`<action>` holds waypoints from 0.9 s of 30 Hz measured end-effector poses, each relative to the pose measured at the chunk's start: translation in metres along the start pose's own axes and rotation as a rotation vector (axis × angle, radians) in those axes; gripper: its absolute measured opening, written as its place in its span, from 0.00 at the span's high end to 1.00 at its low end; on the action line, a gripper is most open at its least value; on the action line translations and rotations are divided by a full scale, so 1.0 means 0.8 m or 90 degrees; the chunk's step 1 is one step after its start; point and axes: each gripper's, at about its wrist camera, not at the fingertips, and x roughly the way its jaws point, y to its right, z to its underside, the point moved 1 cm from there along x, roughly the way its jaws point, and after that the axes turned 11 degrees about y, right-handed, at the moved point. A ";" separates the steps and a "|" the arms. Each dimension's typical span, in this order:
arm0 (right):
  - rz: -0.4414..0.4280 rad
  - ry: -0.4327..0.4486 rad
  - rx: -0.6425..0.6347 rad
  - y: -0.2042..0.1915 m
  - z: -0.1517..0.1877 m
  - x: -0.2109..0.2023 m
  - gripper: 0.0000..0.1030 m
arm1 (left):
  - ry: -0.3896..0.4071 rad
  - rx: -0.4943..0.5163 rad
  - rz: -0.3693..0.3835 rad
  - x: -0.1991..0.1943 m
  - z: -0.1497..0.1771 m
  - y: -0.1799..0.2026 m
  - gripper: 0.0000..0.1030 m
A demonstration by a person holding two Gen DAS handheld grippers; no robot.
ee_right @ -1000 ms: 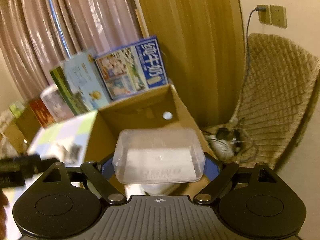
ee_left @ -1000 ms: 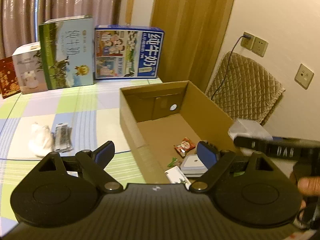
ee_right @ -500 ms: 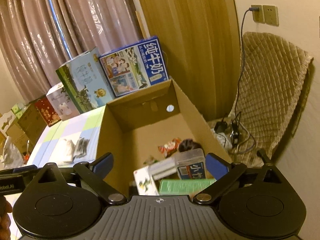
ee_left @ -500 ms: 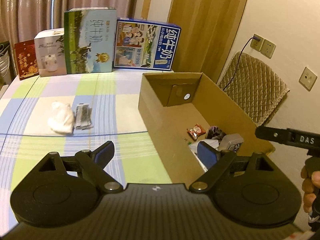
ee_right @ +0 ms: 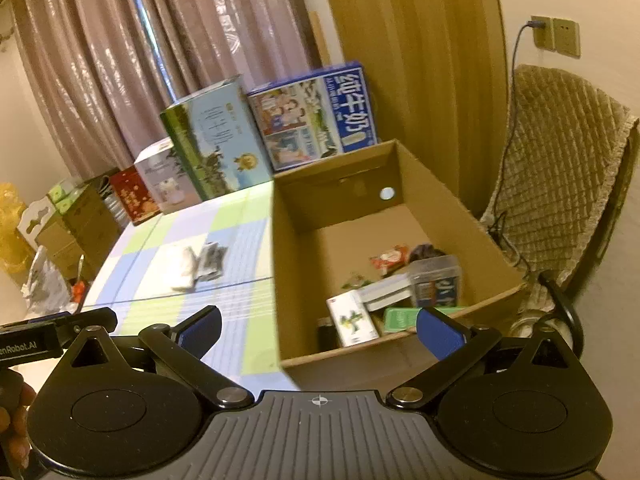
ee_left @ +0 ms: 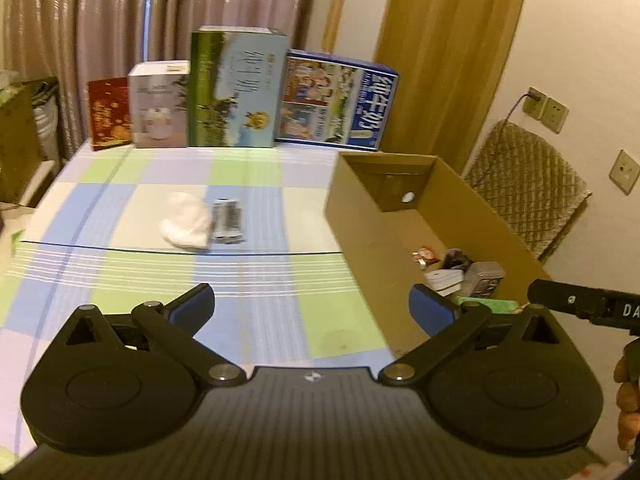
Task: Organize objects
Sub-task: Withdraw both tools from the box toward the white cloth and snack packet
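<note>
1. Your left tool (ee_left: 311,308) is spread wide with nothing between its blue pads, hanging over the near part of the checked worktop (ee_left: 256,288).
2. Your right tool (ee_right: 319,327) is also spread wide and empty, hanging above the near edge of the cardboard box (ee_right: 436,184).
3. The cardboard box sits open on the right side of the worktop. Its near half holds several small things: a clear plastic container (ee_right: 436,280) with a blue label, a white carton (ee_right: 352,318) standing beside it, a green packet (ee_right: 400,318) against the near wall, and a red snack packet (ee_right: 390,258) farther in. The far half of the box floor is bare.
4. Out on the worktop, left of the box and well apart from it, a white cloth bundle (ee_left: 186,226) and a dark foil packet (ee_left: 228,222) lie touching side by side.
5. Along the far edge stand four upright cartons: a red box (ee_left: 110,114), a white box (ee_left: 160,106), a green and blue milk carton (ee_left: 236,88) and a blue milk carton (ee_left: 340,102).
6. Your hand (ee_left: 628,396) shows at the right border of the left view, gripping the other handle.
</note>
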 end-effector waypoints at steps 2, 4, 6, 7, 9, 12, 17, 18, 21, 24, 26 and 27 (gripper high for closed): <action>-0.005 -0.003 -0.004 -0.014 0.003 0.000 0.02 | 0.002 0.008 -0.016 -0.010 0.001 -0.009 0.01; -0.010 -0.007 -0.008 -0.026 0.005 0.001 0.02 | 0.004 0.010 -0.025 -0.019 0.002 -0.018 0.01; -0.020 -0.010 -0.014 -0.039 0.008 0.003 0.02 | 0.004 0.006 -0.032 -0.025 0.003 -0.028 0.01; -0.024 -0.012 -0.017 -0.044 0.010 0.004 0.02 | 0.004 0.004 -0.037 -0.029 0.003 -0.034 0.01; -0.033 -0.015 -0.024 -0.057 0.013 0.007 0.02 | 0.006 -0.002 -0.045 -0.034 0.004 -0.044 0.01; -0.044 -0.020 -0.030 -0.072 0.015 0.013 0.02 | 0.008 -0.012 -0.057 -0.042 0.004 -0.058 0.01; -0.060 -0.027 -0.037 -0.093 0.022 0.021 0.02 | 0.009 -0.022 -0.070 -0.050 0.006 -0.076 0.01; -0.064 -0.029 -0.039 -0.098 0.023 0.023 0.02 | 0.009 -0.023 -0.073 -0.051 0.006 -0.079 0.01; -0.074 -0.035 -0.047 -0.109 0.028 0.026 0.02 | 0.010 -0.026 -0.078 -0.054 0.007 -0.086 0.01; -0.082 -0.041 -0.053 -0.119 0.032 0.030 0.02 | 0.010 -0.031 -0.085 -0.055 0.008 -0.095 0.01; -0.087 -0.044 -0.056 -0.123 0.035 0.032 0.02 | 0.010 -0.034 -0.090 -0.055 0.008 -0.102 0.01; -0.090 -0.045 -0.059 -0.126 0.036 0.033 0.02 | 0.011 -0.036 -0.093 -0.056 0.009 -0.105 0.01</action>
